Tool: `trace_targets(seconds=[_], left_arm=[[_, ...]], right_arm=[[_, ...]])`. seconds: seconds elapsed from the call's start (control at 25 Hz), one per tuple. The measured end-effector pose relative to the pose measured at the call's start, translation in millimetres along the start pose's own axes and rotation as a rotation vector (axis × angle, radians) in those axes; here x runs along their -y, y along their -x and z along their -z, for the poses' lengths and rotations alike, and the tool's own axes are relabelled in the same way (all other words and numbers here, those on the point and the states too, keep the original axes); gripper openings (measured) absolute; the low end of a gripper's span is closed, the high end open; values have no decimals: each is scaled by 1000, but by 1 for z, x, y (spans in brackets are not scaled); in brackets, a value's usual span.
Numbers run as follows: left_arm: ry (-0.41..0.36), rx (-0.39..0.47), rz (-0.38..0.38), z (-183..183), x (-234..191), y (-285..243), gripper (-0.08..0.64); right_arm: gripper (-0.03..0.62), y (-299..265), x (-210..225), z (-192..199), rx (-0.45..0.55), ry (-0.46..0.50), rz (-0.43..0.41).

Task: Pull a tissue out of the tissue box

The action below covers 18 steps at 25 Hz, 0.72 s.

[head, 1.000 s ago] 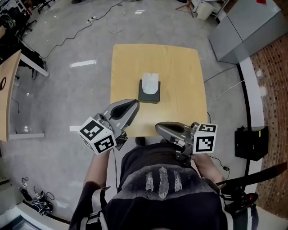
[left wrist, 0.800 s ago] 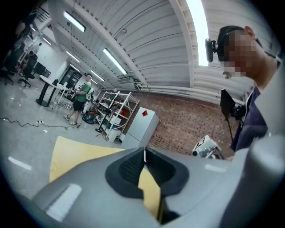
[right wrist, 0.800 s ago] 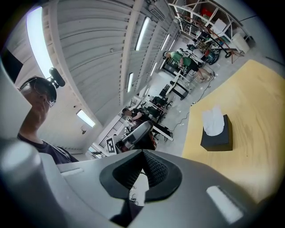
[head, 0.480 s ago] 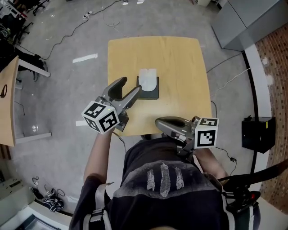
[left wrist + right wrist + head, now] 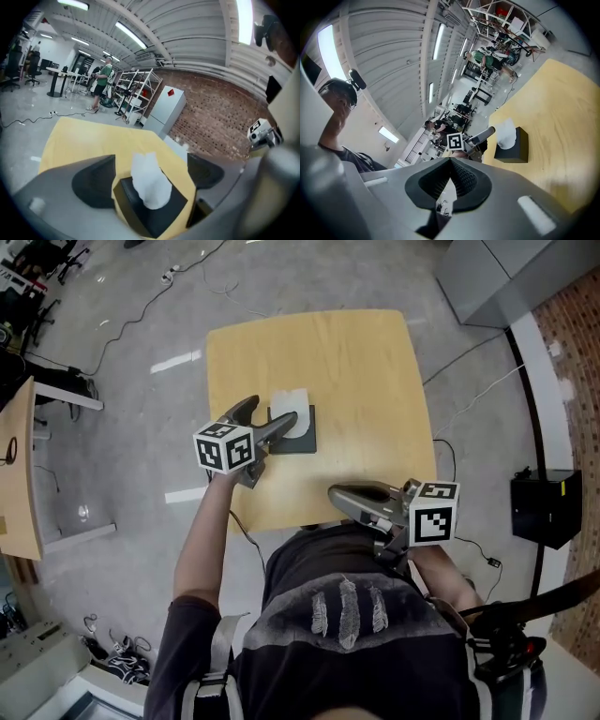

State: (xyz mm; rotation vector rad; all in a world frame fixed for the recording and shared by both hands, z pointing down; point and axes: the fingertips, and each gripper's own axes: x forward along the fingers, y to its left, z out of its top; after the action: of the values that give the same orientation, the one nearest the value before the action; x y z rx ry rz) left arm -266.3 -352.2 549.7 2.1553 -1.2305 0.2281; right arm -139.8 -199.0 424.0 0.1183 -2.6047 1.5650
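Yellow table (image 5: 366, 381) bears tissue box (image 5: 306, 440), tissue (image 5: 289, 400) protruding, between left gripper's (image 5: 272, 411) just-opened jaws.

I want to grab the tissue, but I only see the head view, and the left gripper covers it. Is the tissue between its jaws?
Observer: Yes. In the left gripper view, the left gripper has jaws that have just been opening. They stand wide apart on either side of the white tissue, not touching it.
Operator: And the other one?
Observer: In the right gripper view, the right gripper has its jaws pressed together with nothing between them.
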Motion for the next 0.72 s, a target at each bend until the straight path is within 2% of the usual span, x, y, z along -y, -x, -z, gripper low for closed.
trace_targets(seconds=[0.24, 0.36, 0.56, 0.72], left_arm=[[24, -61, -17, 18, -15, -29, 464], [21, -88, -12, 25, -14, -42, 412], [-15, -91, -59, 25, -24, -44, 220], [-34, -60, -73, 22, -22, -42, 76]], right_arm=[[-6, 23, 12, -9, 34, -12, 19], [-6, 34, 19, -10, 49, -26, 40], [-5, 38, 22, -11, 69, -37, 47], [-6, 46, 27, -9, 78, -38, 57]])
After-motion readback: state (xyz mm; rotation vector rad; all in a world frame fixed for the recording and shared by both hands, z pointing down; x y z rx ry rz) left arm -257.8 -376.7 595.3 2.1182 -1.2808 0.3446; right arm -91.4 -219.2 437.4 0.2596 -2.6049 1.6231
